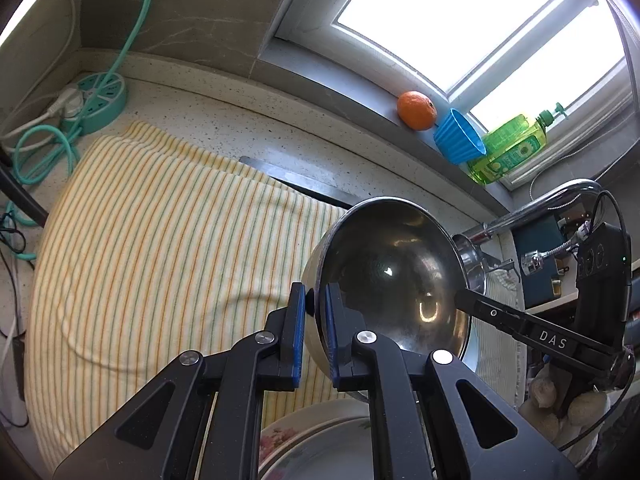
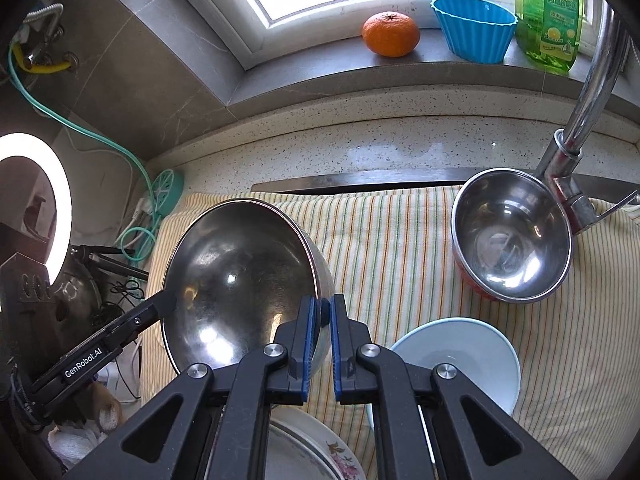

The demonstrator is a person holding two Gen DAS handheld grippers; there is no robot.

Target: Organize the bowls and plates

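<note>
A large steel bowl (image 1: 392, 276) (image 2: 240, 272) hangs tilted above the striped towel (image 1: 160, 240) (image 2: 400, 260), held from both sides. My left gripper (image 1: 316, 296) is shut on its rim, blue pads on either side of the wall. My right gripper (image 2: 324, 308) is shut on the opposite rim. Each gripper shows in the other's view, pinching the far edge. A smaller steel bowl (image 2: 512, 236) with a red outside rests on the towel by the faucet. A light blue bowl (image 2: 460, 360) and a floral plate (image 2: 312, 448) (image 1: 312, 440) lie below the grippers.
A chrome faucet (image 2: 592, 100) arches over the right side. On the window sill stand an orange (image 2: 390, 34), a blue fluted cup (image 2: 474, 26) and a green soap bottle (image 2: 550, 16). A teal power strip (image 1: 100, 100) with cables sits at the left. A ring light (image 2: 60, 200) glows far left.
</note>
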